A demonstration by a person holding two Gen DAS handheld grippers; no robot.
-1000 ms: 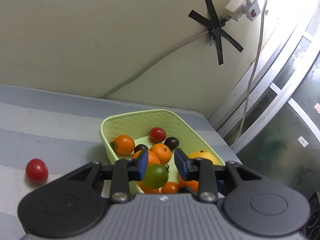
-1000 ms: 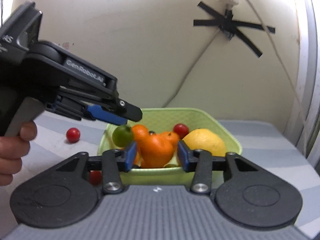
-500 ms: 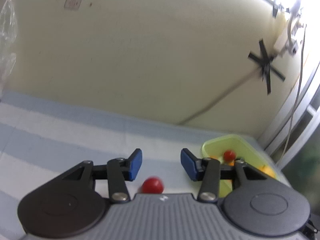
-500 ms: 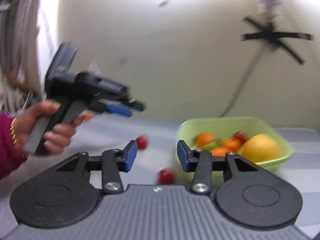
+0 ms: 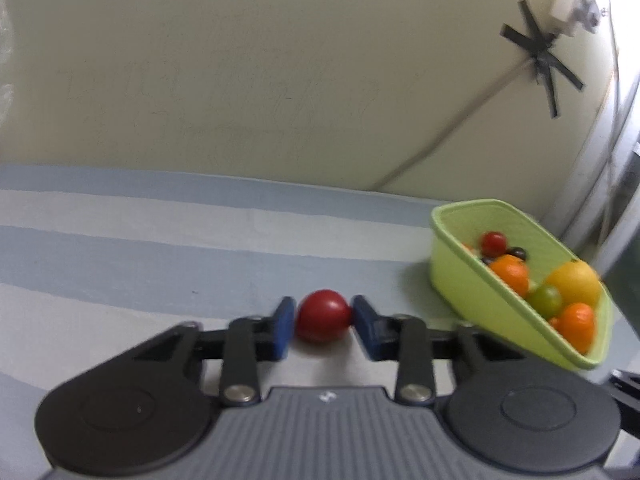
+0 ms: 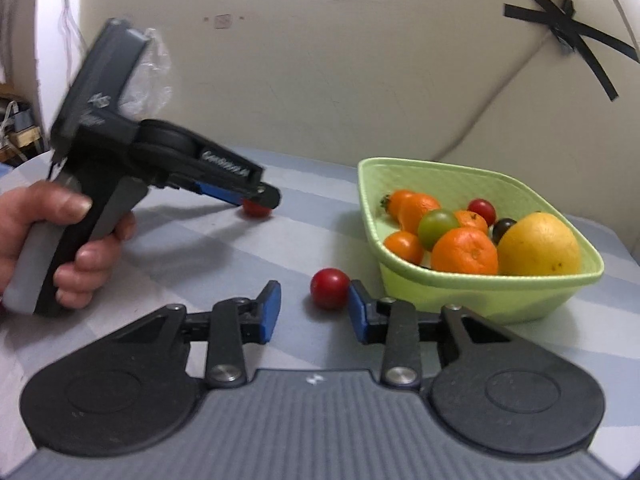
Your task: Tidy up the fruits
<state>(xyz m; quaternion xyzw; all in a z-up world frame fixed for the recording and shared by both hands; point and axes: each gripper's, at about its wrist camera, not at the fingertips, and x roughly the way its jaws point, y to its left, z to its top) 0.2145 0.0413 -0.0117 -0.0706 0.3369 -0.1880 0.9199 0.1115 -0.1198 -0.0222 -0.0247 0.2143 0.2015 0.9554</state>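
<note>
Gripping a red tomato (image 5: 322,315) on the striped cloth (image 5: 120,256), the left gripper (image 5: 323,322) has just closed, pads touching both sides. The right gripper (image 6: 314,310) has been closing but stays apart around a second tomato (image 6: 329,288), just beside the green basket (image 6: 480,300) of fruit. Writing on the left gripper's body is blurred, perhaps "GenRobot".

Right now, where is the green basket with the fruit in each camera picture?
Left wrist view: the green basket sits at the right edge, partly behind the gripper body.
Right wrist view: it fills the middle right.
Shared landmark: the black tape cross on the wall.
</note>
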